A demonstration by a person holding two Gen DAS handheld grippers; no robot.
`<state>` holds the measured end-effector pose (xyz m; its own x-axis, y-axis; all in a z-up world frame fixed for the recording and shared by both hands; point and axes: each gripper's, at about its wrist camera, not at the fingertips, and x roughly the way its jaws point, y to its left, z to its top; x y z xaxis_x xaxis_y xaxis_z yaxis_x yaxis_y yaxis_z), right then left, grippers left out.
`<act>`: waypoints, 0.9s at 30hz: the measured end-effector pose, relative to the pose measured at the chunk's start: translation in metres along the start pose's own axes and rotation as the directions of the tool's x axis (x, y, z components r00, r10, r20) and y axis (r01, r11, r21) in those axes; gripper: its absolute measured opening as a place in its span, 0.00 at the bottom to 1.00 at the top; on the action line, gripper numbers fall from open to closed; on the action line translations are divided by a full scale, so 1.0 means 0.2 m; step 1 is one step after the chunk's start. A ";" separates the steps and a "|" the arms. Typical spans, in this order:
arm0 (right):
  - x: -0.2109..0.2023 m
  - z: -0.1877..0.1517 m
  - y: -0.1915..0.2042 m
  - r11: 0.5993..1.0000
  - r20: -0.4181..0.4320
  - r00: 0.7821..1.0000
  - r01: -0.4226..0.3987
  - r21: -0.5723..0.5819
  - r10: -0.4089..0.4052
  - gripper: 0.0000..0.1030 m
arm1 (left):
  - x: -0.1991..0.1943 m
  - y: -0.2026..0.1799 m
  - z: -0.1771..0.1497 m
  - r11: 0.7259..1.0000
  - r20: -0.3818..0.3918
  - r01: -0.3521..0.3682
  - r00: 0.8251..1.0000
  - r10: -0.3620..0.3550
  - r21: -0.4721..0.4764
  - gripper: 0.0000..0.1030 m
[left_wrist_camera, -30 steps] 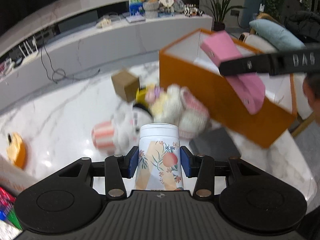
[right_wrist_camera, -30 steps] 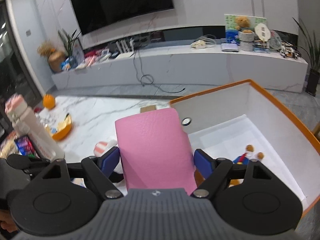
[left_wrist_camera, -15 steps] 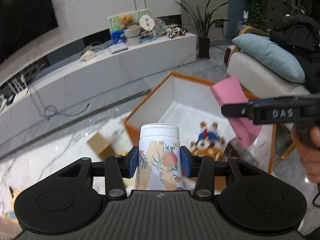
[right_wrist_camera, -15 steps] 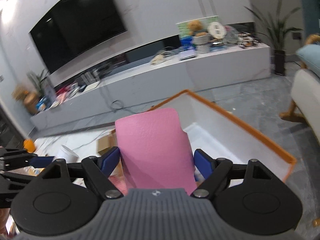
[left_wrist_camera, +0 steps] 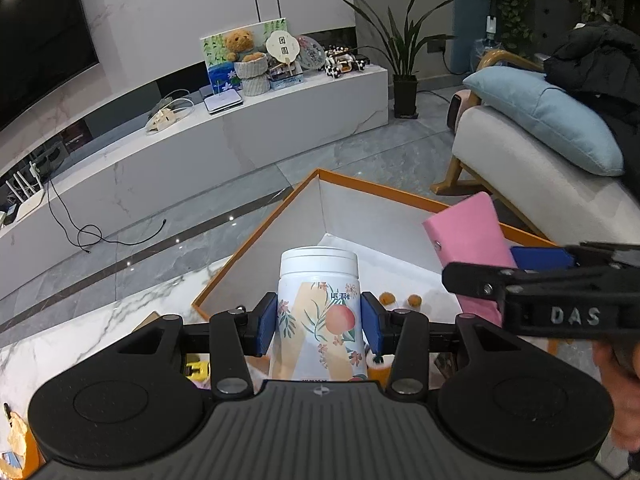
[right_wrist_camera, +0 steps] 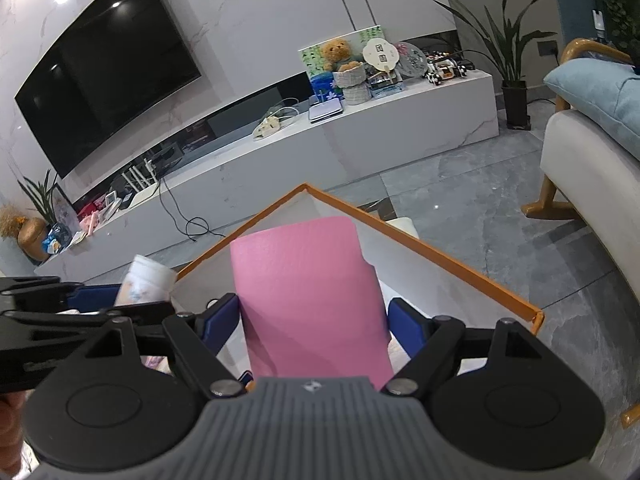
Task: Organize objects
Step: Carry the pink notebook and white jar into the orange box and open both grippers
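The left gripper (left_wrist_camera: 319, 322) is clamped on a white jar (left_wrist_camera: 319, 312) with a peach and flower print, its blue pads pressed to both sides of the body, the white lid standing upright above them. Just past the jar, toward 12 o'clock, sits the orange-edged box (left_wrist_camera: 256, 236) with white inner walls, open on top, resting on the marble table (left_wrist_camera: 100, 328). Down on the box floor, at about 1 o'clock from the jar, two small brown balls of a toy (left_wrist_camera: 400, 300) peek out (the rest of it is hidden behind the jar and the tool).

The right gripper (right_wrist_camera: 314, 320) grips a pink case (right_wrist_camera: 308, 296), a flat textured thing with a snap button on its side, held above the box interior. From the left camera that pink case (left_wrist_camera: 468, 240) hangs at 2 o'clock, over the box's right half.

In the right camera the jar (right_wrist_camera: 146, 282) shows at 9 o'clock, tilted, just outside the box's near corner (right_wrist_camera: 440, 260)
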<state>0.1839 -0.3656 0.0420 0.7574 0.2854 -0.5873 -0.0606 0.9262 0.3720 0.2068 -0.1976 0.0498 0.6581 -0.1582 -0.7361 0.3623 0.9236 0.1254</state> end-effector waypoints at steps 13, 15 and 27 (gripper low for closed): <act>0.17 0.04 -0.08 0.984 0.006 0.997 0.074 0.163 -0.076 0.79 | 0.25 -0.04 0.15 0.998 -0.004 -0.058 0.998 0.058 -0.015 0.50; 0.20 0.04 -0.07 0.982 -0.005 0.996 0.094 0.163 -0.094 0.79 | 0.30 -0.05 0.15 0.998 -0.020 -0.063 0.998 0.063 -0.010 0.50; 0.31 0.04 -0.08 0.966 -0.093 0.983 0.172 0.191 -0.157 0.79 | 0.51 0.00 0.13 0.996 -0.142 -0.075 0.988 0.067 -0.052 0.50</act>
<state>0.2379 -0.3645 0.0057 0.6939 0.1583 -0.7024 0.1957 0.8974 0.3956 0.2920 -0.2238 -0.0081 0.5801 -0.0450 -0.8133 0.2776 0.9496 0.1455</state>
